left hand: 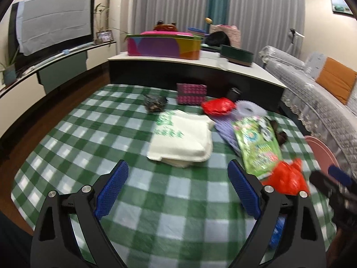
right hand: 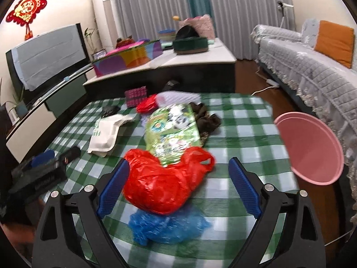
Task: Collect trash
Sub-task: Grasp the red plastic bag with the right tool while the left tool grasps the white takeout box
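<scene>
Left wrist view: the left gripper [left hand: 178, 189] is spread wide and holds nothing, over bare checked cloth [left hand: 156, 223]. The white folded bag [left hand: 183, 138] lies straight ahead, beyond the fingertips. The red plastic bag [left hand: 287, 178] lies to the right, outside the right finger, beside the right gripper [left hand: 334, 178].

Right wrist view: the right gripper [right hand: 178, 189] is equally wide and holds nothing. The red plastic bag [right hand: 165, 183] lies between its fingers, nearer the left one, long axis roughly across the opening. A blue plastic bag [right hand: 167, 225] touches its near edge. The pink basin [right hand: 312, 147] stands to the right, at the cloth's edge. The right hand is judged nearer the red bag.
</scene>
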Available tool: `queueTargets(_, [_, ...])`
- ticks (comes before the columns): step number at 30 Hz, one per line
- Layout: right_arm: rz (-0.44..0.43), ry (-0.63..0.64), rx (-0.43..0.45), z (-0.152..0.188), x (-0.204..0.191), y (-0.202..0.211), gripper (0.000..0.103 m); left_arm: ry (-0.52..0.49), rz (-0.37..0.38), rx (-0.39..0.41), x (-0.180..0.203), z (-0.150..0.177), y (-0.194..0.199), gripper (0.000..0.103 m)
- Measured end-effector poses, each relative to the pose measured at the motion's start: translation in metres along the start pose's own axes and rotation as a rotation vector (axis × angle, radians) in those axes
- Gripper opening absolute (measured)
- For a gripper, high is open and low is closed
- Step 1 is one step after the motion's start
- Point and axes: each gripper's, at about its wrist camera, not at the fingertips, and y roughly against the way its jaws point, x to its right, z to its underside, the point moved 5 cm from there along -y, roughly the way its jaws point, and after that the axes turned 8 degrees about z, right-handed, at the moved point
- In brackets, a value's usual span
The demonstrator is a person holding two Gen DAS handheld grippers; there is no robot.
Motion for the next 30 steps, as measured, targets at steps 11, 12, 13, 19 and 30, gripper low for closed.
queueTargets(11, [-0.096, 0.037, -0.123, 0.01, -0.017, -0.036, 0.075, -0.015, 0.01, 0.009, -0.008, -0.04, -0.036, 0.087])
queueTargets(12, [-0.114, 0.046, -0.128, 0.009, -0.02, -0.037, 0.072, -0.022, 0.021, 0.006, -0.007, -0.041, -0.04, 0.088])
queueTargets(13, [-0.119, 0.056, -0.126, 0.008, -0.022, -0.037, 0.069, -0.031, 0.04, -0.013, -0.003, -0.043, -0.048, 0.088])
queueTargets(19, [-0.161, 0.048, -0.094, -0.005, -0.02, -0.031, 0.034, -0.045, 0.04, -0.096, 0.0, -0.044, -0.089, 0.095])
queueTargets(30, [-0.117, 0.013, -0.065, -0.017, 0.004, -0.036, 0.024, 0.019, 0.057, -0.186, -0.003, -0.04, -0.128, 0.095])
